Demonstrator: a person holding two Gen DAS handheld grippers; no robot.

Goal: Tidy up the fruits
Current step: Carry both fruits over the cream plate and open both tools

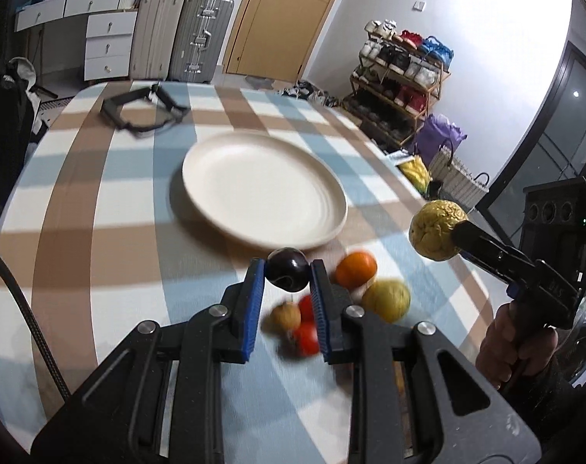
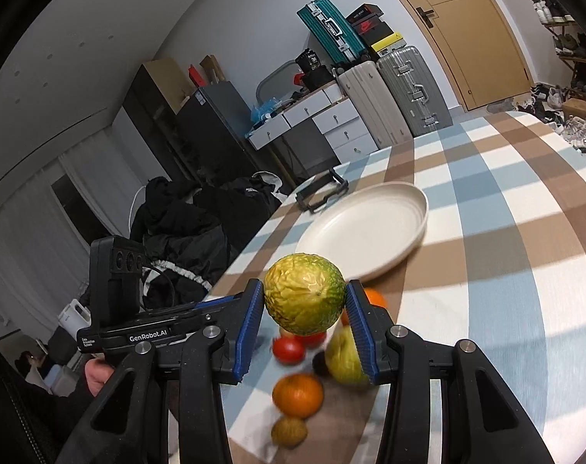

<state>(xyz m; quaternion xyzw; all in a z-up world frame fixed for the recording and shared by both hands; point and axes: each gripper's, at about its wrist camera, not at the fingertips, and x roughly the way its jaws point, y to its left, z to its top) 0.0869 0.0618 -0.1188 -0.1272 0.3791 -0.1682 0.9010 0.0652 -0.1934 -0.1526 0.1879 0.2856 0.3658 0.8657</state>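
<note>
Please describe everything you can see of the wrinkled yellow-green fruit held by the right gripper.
The wrinkled fruit is round, with shrivelled, creased skin, yellow with green patches and a small stem dimple. The right gripper holds it in the air above the table, its blue ribbed pads pressing both sides. Nothing else touches it; the empty cream plate lies beyond.

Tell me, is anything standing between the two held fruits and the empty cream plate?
Nothing visible does. The left gripper holds the dark purple round plum just short of the round cream ceramic plate. The right gripper holds the wrinkled yellow-green fruit, with only bare checked tablecloth before the plate.
</note>
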